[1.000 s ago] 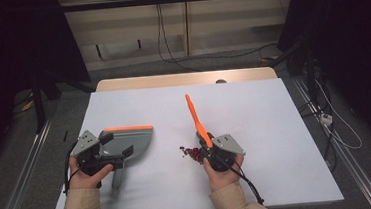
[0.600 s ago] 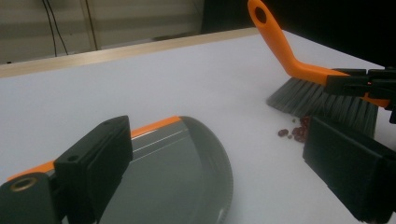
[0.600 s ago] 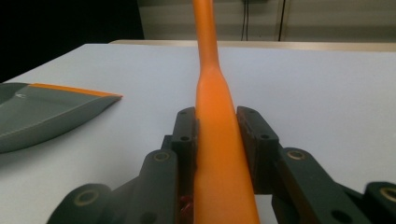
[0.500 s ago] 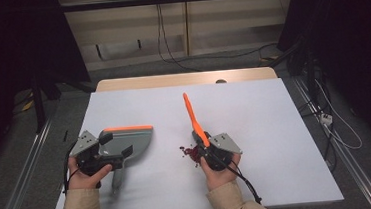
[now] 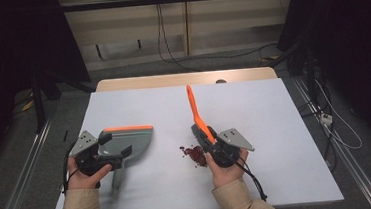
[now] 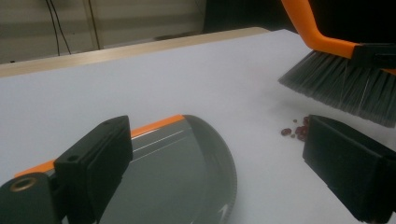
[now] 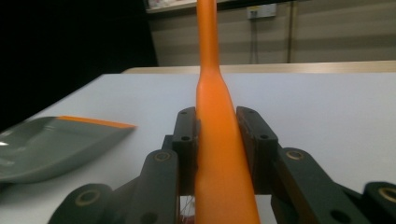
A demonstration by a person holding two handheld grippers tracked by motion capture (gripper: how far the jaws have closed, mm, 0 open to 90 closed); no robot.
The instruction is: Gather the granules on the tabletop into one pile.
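Between the right gripper's (image 5: 207, 142) closed jaws stands the brush (image 7: 212, 93); bristles hidden there. Left gripper (image 5: 114, 154), dustpan (image 5: 133, 138) handle hidden: grip unclear.

Right hand-held gripper (image 5: 203, 138) clamped tight; left hand-held gripper (image 5: 114, 152) low (jaws spread wide).

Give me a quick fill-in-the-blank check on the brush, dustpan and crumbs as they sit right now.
1. The right claw is shut on the brush's ____ handle.
2. The pile of dark red crumbs lies on the table between the brush and the ____.
3. The dustpan is grey with an orange ____.
4. In the left gripper view, the brush's grey ____ hang just above the crumbs.

Missing words: orange; dustpan; edge; bristles
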